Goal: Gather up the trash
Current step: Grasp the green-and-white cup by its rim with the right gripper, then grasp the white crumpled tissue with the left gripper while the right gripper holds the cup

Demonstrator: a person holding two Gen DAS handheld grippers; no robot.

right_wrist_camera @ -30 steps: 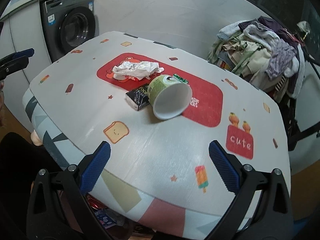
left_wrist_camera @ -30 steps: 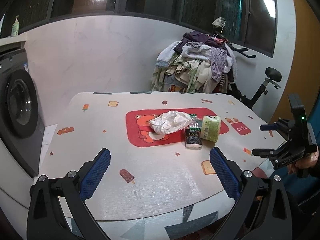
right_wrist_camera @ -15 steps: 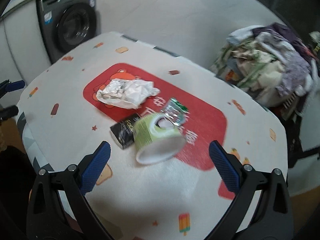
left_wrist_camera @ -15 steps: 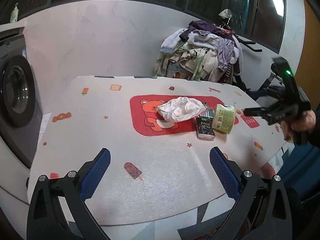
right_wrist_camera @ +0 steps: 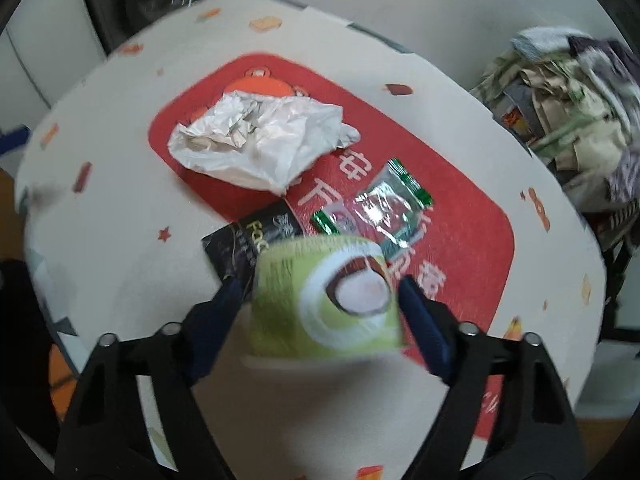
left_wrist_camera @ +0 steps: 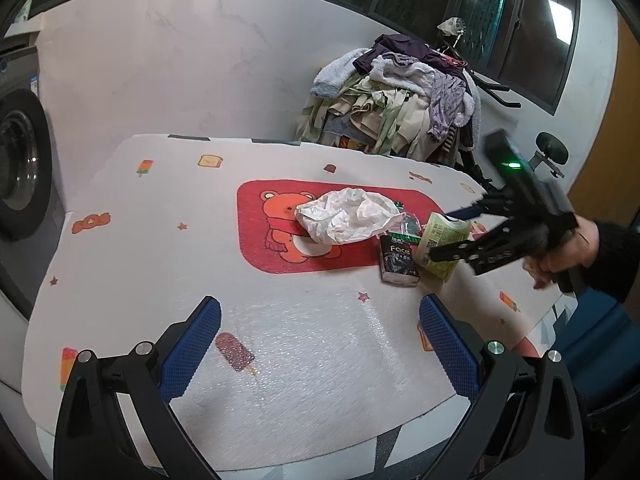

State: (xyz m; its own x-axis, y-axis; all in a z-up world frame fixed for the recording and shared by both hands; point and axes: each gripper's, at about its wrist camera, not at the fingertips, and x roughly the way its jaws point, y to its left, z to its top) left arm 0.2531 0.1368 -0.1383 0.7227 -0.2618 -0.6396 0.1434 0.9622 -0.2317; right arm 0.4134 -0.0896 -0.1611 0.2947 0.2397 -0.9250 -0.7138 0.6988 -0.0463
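Observation:
A green paper cup point(right_wrist_camera: 326, 298) lies on its side on the table; it also shows in the left wrist view point(left_wrist_camera: 442, 246). My right gripper point(right_wrist_camera: 322, 292) has its blue fingers on either side of the cup, close to its walls; the view is blurred, so contact is unclear. Beside the cup lie a black packet point(right_wrist_camera: 252, 238), a clear green-edged wrapper point(right_wrist_camera: 378, 210) and a crumpled white bag point(right_wrist_camera: 260, 138). My left gripper point(left_wrist_camera: 320, 344) is open and empty above the near part of the table, well short of the trash.
The table has a white patterned cover point(left_wrist_camera: 168, 272) with a red bear mat point(left_wrist_camera: 276, 220). A washing machine point(left_wrist_camera: 16, 160) stands at the left. A pile of clothes point(left_wrist_camera: 400, 100) on an exercise bike stands behind the table.
My right gripper has moved down and forward to the green cup and its fingers have narrowed around it. My left gripper has edged closer to the table.

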